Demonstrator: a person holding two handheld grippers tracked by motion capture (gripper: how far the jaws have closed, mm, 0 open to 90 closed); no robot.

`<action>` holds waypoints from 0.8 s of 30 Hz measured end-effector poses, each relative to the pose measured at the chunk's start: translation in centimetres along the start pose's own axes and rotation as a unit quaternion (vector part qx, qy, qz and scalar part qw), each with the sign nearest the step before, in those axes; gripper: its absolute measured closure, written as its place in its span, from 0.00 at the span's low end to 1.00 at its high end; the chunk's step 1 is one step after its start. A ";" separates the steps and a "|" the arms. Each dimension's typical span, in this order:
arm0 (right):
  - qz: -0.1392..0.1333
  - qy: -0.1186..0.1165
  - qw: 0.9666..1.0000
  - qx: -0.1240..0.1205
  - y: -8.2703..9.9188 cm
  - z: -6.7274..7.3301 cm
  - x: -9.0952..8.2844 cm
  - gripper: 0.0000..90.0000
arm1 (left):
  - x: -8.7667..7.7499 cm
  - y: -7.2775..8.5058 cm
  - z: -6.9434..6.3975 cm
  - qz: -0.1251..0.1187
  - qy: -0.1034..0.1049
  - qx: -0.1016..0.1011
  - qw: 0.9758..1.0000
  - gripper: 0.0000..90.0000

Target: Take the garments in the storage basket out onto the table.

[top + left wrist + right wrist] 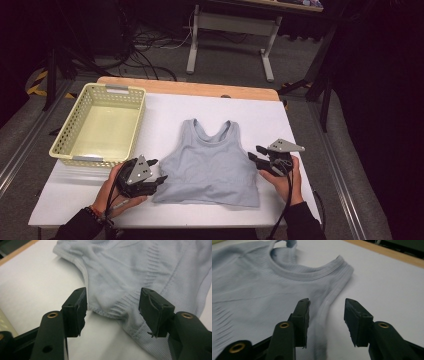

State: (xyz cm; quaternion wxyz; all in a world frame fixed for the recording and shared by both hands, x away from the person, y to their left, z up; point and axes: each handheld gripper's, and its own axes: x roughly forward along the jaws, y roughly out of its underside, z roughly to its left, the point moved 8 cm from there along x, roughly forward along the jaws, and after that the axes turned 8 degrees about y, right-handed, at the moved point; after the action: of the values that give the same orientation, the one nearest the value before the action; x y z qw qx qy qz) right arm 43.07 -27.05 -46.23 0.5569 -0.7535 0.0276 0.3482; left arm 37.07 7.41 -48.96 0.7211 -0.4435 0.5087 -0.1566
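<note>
A: Item count, pls.

B: Tops: 1. Light grey crop top (207, 162), racerback cut, lying flat on the white table (260, 120), centre-front, hem toward the person. Straps: 2, joined at the neck end.

A: Containers?

B: Baskets: 1. Pale yellow plastic basket (65, 135), perforated walls, at table's left-rear, apart from the top, nothing inside.

A: Grippers?

B: 2, one per hand. Left gripper (155, 175) just beside the top's lower-left corner. In the left gripper view its jaws stand partly apart, low over the top's side edge (117, 302); pads not pressing cloth, so holding nothing.

A: And the other?

B: Right gripper (255, 155) by the top's right side, near the armhole. In the right gripper view the jaws are about half open, the armhole edge (329, 300) running between them, untouched by the pads. Also holding nothing.

A: Hands?

B: 2, forearms in dark sleeves; bracelets on the left wrist (95, 214). Cables: 1 per gripper.
</note>
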 end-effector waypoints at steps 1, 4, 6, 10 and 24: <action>0.010 -0.005 1.000 -0.001 0.6 0.2 0.0 0.57 | 0.2 0.1 0.0 0.004 0.002 0.001 1.000 0.45; 0.035 -0.019 0.999 0.010 2.2 0.7 0.2 0.58 | 1.4 0.5 -0.8 0.013 0.024 -0.003 1.000 0.45; 0.051 -0.020 0.998 0.005 3.5 0.7 0.5 0.62 | 2.3 0.6 -1.5 0.027 0.029 0.012 0.999 0.46; 0.065 -0.031 0.997 0.021 4.5 0.4 1.4 0.67 | 3.8 0.7 -2.0 0.037 0.036 0.009 0.999 0.52; -0.004 0.034 0.999 0.010 2.2 -0.7 0.0 0.90 | 3.1 -1.4 0.1 0.011 0.017 -0.013 1.000 0.96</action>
State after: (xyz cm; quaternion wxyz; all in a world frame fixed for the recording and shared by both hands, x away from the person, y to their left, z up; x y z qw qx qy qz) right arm 42.45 -28.49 -47.93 0.5647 -0.7591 0.0471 0.3204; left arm 38.85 4.61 -49.66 0.7079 -0.4450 0.5277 -0.1498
